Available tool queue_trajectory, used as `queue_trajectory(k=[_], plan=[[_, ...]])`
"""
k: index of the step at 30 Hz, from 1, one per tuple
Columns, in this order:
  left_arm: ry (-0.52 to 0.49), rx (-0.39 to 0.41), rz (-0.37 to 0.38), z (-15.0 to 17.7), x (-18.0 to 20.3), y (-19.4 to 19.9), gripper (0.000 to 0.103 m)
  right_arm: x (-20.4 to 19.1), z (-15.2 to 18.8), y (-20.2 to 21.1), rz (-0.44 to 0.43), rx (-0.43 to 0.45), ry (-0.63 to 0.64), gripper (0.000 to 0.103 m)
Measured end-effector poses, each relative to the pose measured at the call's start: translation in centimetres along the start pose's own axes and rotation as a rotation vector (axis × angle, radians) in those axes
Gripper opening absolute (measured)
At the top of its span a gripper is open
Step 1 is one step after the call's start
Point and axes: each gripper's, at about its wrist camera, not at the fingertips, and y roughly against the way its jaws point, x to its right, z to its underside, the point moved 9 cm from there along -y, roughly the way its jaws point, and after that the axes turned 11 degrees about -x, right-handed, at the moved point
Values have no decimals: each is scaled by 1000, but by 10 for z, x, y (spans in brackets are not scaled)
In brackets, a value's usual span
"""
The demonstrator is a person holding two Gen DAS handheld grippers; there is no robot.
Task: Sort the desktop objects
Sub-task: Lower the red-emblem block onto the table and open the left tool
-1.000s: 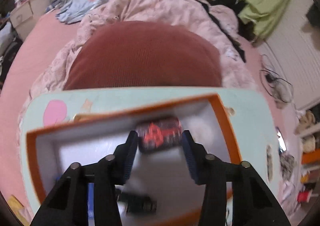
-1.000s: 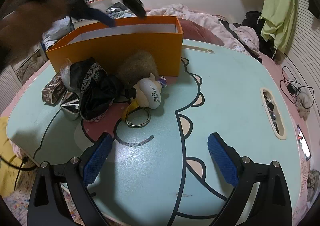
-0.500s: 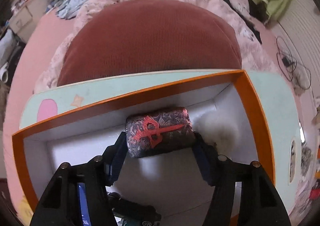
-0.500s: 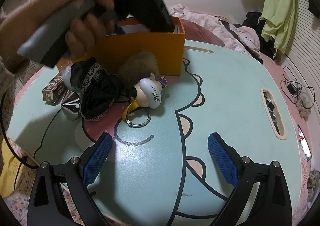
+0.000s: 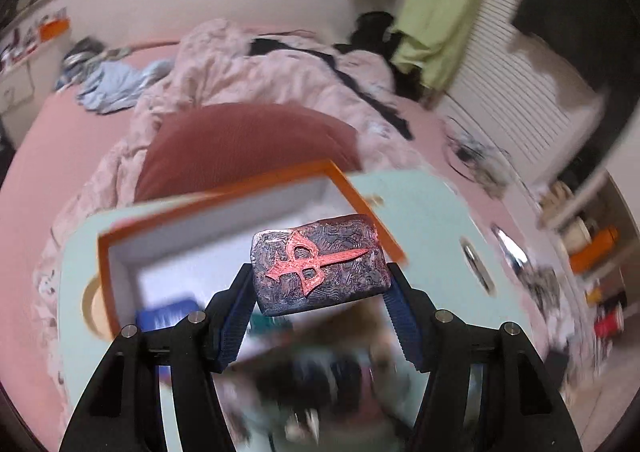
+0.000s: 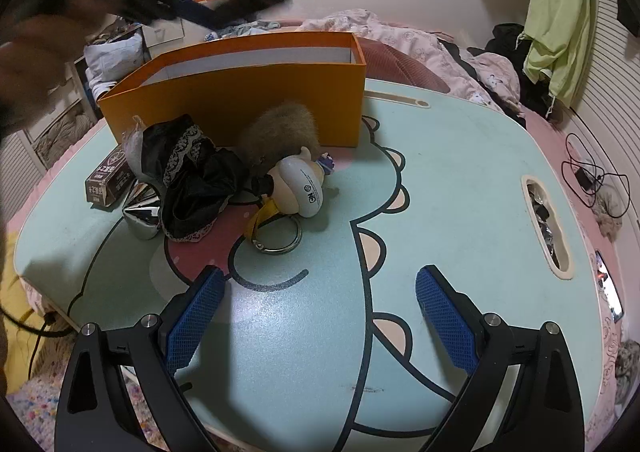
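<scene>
**Patterned case clamped above the orange box**

Jaws of the left gripper [image 5: 320,316] are about half open and closed on a dark rectangular case [image 5: 320,262], their blue ribbed pads [image 5: 236,322] pressing its two short ends. The case has rounded corners and a wavy grey-black embossed surface, with a raised red emblem shaped like a dagger crossed by curved blades. It hangs above the near edge of the orange box [image 5: 360,196], clear of the box's white inside; the view below it is blurred.

Jaws of the right gripper [image 6: 318,316] stand wide apart with nothing between them, their blue mesh-textured pads [image 6: 446,326] hovering over the table [image 6: 460,156]. The tabletop is pale mint with a slightly glittery finish and a cartoon animal drawn in thick dark outlines, with pink and cream patches.

In the right wrist view the orange box [image 6: 240,104] is a long open cardboard carton with smooth sides. In front of it lie a fluffy brown pompom [image 6: 284,130], a white round-bodied plush keychain [image 6: 302,188] printed with letters that look like "GM", on a yellow strap with a metal ring [image 6: 278,240], a crumpled black satin pouch with lace trim [image 6: 192,176], a shiny silver faceted object [image 6: 140,212], and a small brown carton [image 6: 108,180] with white characters too small to read. A person's hand [image 6: 36,48], blurred, is at upper left.
</scene>
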Motion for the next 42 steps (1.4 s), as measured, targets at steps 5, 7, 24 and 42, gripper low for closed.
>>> queue_trajectory(k=[5,7,24,42], plan=[[-62,-34,31,53,9,-10,62,0,0,0,1,0,-2,97],[-59,-9,4,62,3,-16,63,0,0,0,1,1,-3,97],[-32,70,-74,123,-37,-32,60,1,1,1,10,3,-26,97],[-309,43,-118,199,13,0,72,2,0,2,17,6,-45,98]])
